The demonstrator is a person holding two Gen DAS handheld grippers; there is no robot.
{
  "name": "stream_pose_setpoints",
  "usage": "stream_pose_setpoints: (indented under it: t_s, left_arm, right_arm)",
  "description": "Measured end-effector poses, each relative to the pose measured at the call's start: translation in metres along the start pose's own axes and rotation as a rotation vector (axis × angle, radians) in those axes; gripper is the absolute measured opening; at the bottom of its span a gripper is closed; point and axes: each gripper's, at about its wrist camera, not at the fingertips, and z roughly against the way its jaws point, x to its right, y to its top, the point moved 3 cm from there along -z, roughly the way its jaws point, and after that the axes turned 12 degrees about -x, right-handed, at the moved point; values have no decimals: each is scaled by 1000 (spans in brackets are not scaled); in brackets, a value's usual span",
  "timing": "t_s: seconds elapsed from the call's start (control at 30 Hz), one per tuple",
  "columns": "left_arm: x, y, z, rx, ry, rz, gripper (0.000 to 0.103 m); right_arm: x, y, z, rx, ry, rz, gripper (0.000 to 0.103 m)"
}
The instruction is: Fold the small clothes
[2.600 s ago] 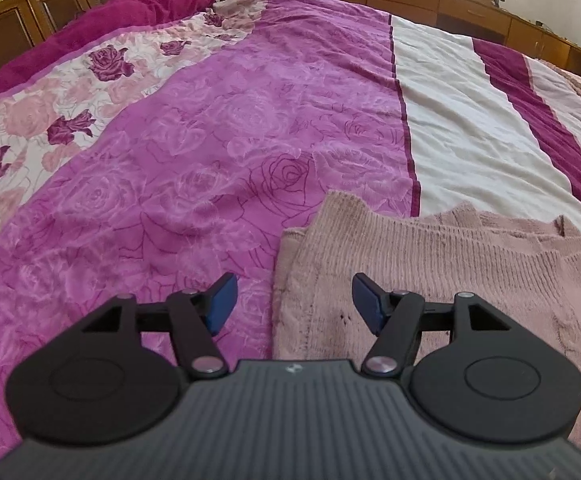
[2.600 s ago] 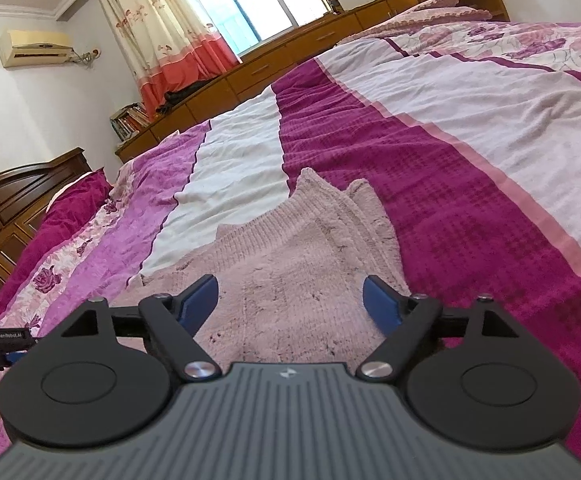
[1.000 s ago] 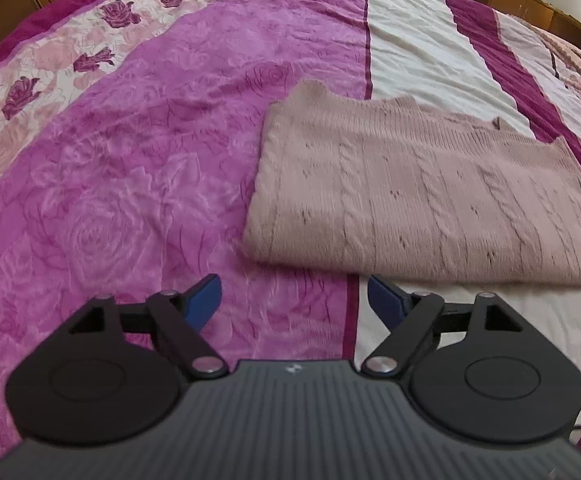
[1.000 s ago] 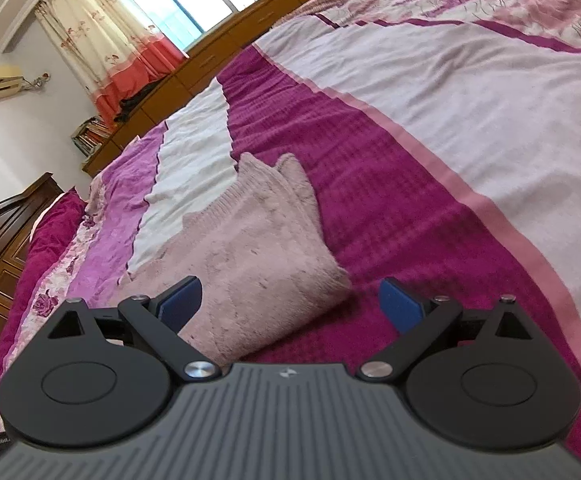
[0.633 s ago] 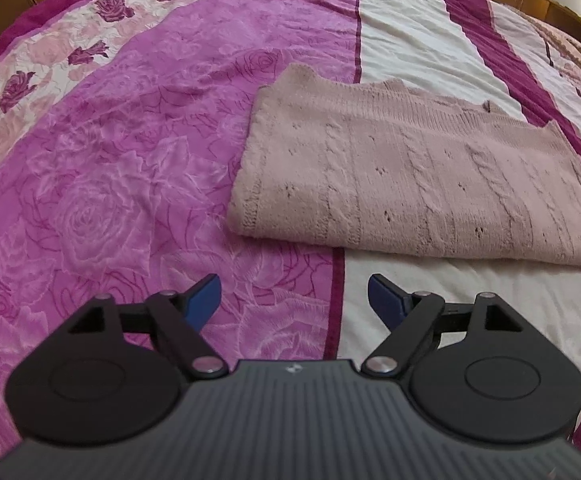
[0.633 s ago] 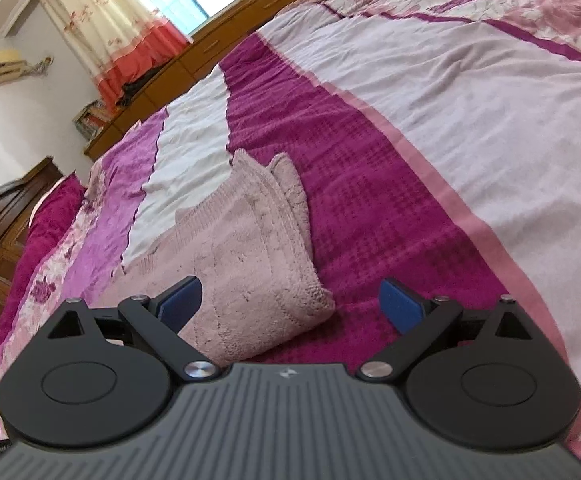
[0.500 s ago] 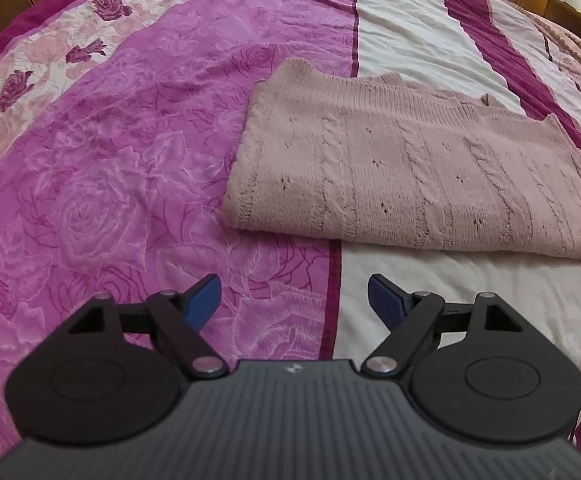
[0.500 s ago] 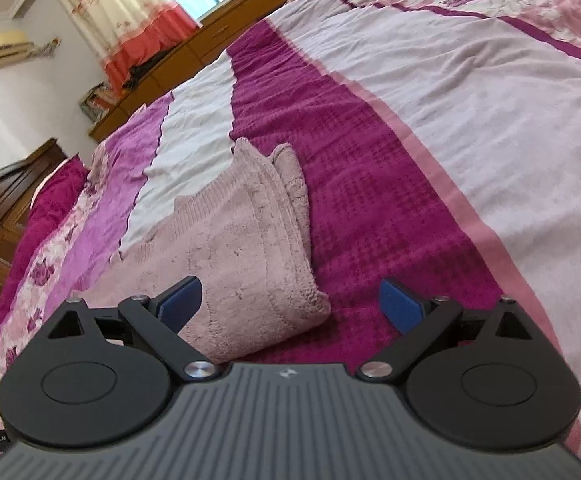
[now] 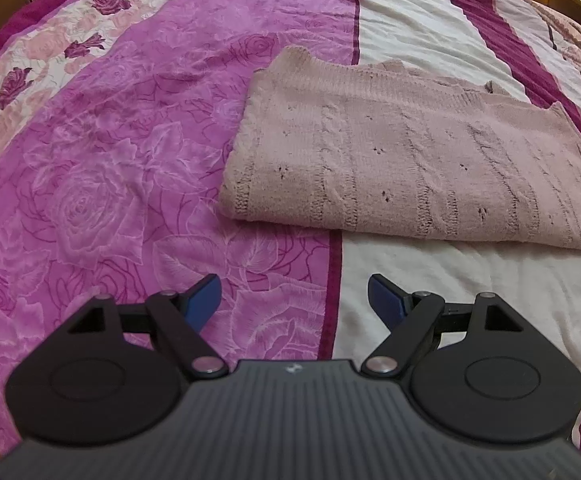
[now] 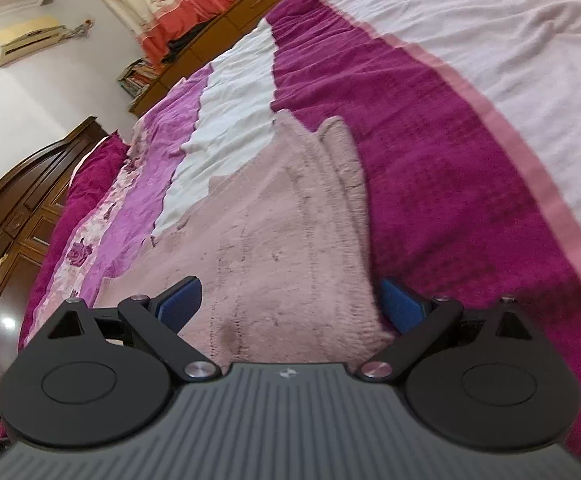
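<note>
Left gripper (image 9: 293,299): jaws spread wide, nothing between them, hovering above the bedspread (image 9: 102,184), clear of the knit. Right gripper (image 10: 290,304): jaws also parted and empty, poised low over one end of the sweater (image 10: 274,248), blue pads either side of the fabric's short edge (contact not certain; frame is blurred).

Sweater, seen from the left wrist (image 9: 418,168): pale pink cable knit, already folded into a long band, lying flat ahead of the left tool and a little to its right, well apart from the pads. Long axis runs crosswise to the left gripper, lengthwise away from the right one. Near long edge looks like the fold; far edge shows stacked layers.

Right gripper clearly the nearer. Likely next: pinch that near end and carry it along the long axis toward the far end.

Count: one sweater, two grippers, one bed.
</note>
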Motion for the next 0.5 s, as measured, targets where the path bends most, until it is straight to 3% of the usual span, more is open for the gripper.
stream_pose_setpoints:
  t_s: [0.37, 0.5]
  left_arm:
    - [4, 2, -5, -10, 2, -9, 82]
    - [4, 2, -6, -8, 8, -17, 82]
  right_arm:
    - [-12, -3, -16, 42, 10, 6, 98]
    - [-13, -3, -17, 59, 30, -18, 91]
